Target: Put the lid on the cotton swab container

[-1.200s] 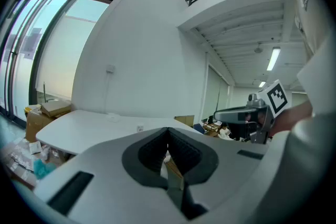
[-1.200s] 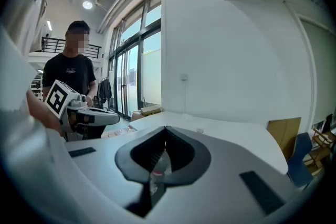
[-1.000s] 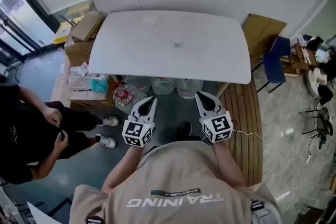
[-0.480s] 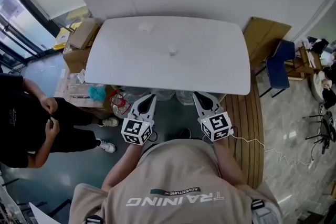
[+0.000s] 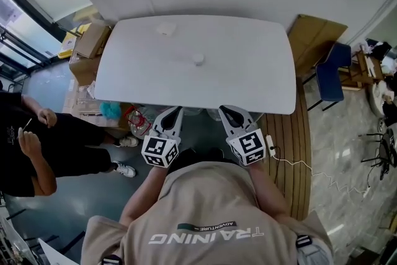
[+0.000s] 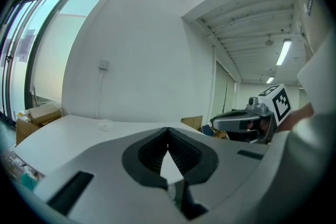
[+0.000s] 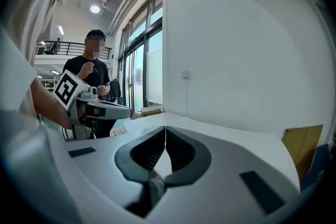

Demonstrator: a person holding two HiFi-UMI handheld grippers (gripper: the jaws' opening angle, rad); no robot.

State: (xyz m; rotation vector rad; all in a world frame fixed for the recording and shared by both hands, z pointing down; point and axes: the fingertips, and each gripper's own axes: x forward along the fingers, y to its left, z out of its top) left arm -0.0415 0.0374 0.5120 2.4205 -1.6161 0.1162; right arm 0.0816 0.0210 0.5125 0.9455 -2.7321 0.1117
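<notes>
On the white table [image 5: 248, 71] stands a small round container [image 5: 197, 59] near the middle. A flat whitish lid [image 5: 165, 28] lies farther back left; the left gripper view shows the lid [image 6: 106, 124] too. My left gripper [image 5: 175, 111] and right gripper [image 5: 224, 110] hover side by side at the table's near edge, well short of both objects. Both are shut with nothing between their jaws. Each gripper view shows its own jaws touching, left gripper [image 6: 168, 132] and right gripper [image 7: 166, 131].
Cardboard boxes [image 5: 90, 43] are stacked left of the table, and clutter and bottles [image 5: 146, 115] sit under its near edge. A person in black [image 5: 31, 146] stands at the left. A blue chair [image 5: 330, 74] and a wooden platform [image 5: 288, 133] are at the right.
Both grippers have drawn slightly closer together at the table's near edge. The person at the left has raised their hands. Container and lid have not moved on the table.
</notes>
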